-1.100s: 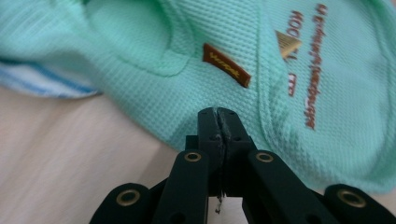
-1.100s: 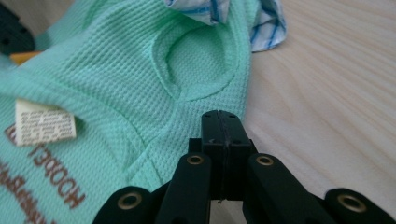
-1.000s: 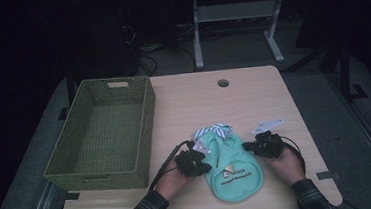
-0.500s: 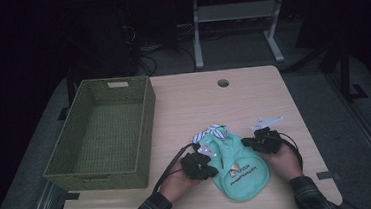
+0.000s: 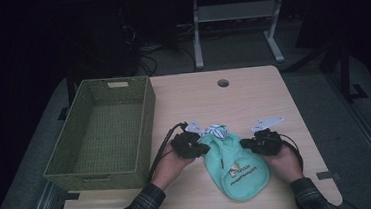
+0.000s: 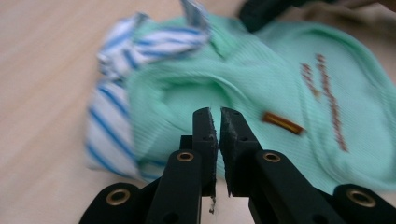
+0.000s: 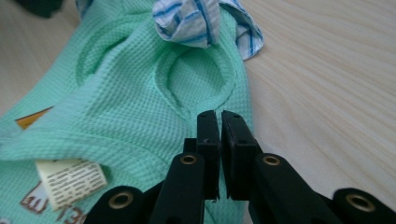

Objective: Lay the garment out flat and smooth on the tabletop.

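Observation:
A mint-green waffle-knit garment (image 5: 236, 165) with a blue-and-white striped collar (image 5: 215, 130) lies on the wooden table near its front edge. My left gripper (image 5: 200, 144) sits at the garment's left edge and my right gripper (image 5: 247, 142) at its right edge, each held in a hand. In the left gripper view the jaws (image 6: 215, 114) stand almost together in front of the green cloth (image 6: 261, 88), with no fabric seen between them. In the right gripper view the jaws (image 7: 218, 116) are likewise nearly closed over the cloth's edge (image 7: 130, 107), beside a round armhole seam.
A green woven basket (image 5: 147, 122) stands empty on the table's left side. A round cable hole (image 5: 223, 83) is in the table's far middle. A white care label (image 7: 70, 182) hangs from the garment. Bare wood lies to the right of the garment.
My left gripper has moved farther up the table along the garment's left edge. The garment looks narrower and more bunched near its collar. The right gripper has hardly moved.

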Demonstrator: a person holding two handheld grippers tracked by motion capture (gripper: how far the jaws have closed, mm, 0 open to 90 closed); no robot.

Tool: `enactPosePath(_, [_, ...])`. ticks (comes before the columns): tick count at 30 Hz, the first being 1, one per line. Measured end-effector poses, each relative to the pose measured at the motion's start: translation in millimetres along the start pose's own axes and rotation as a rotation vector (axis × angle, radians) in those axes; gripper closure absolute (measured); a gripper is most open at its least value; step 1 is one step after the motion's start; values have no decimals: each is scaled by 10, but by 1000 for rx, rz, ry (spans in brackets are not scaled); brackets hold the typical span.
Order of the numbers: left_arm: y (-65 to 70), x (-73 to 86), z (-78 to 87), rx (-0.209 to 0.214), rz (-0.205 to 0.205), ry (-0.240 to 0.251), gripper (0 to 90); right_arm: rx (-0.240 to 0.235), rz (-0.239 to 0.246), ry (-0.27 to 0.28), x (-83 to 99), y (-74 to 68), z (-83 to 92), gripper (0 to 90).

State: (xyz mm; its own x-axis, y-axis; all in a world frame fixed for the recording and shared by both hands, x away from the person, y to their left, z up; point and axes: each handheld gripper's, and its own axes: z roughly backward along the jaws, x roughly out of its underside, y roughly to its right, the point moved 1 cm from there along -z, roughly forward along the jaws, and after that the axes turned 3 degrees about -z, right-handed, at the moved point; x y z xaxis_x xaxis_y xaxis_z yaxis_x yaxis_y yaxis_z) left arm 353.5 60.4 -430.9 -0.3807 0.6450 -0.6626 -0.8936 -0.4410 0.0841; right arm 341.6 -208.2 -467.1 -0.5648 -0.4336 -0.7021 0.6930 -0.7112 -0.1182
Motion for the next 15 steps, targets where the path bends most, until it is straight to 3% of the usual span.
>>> enactPosePath(2, [-51, -9, -49, -11, 15, -4, 845, -5, -1, 6, 3, -17, 24, 870])
enactPosePath(8, [-166, 117, -192, -55, 15, -112, 846, -44, -8, -8, 51, -101, 65, 895])
enactPosePath(11, [-215, 187, -198, -63, 23, -151, 848, -30, 17, -49, 114, -137, 55, 896])
enactPosePath(15, [-232, 225, -157, -74, 26, -156, 857, -11, 5, -60, 162, -97, 69, 897])
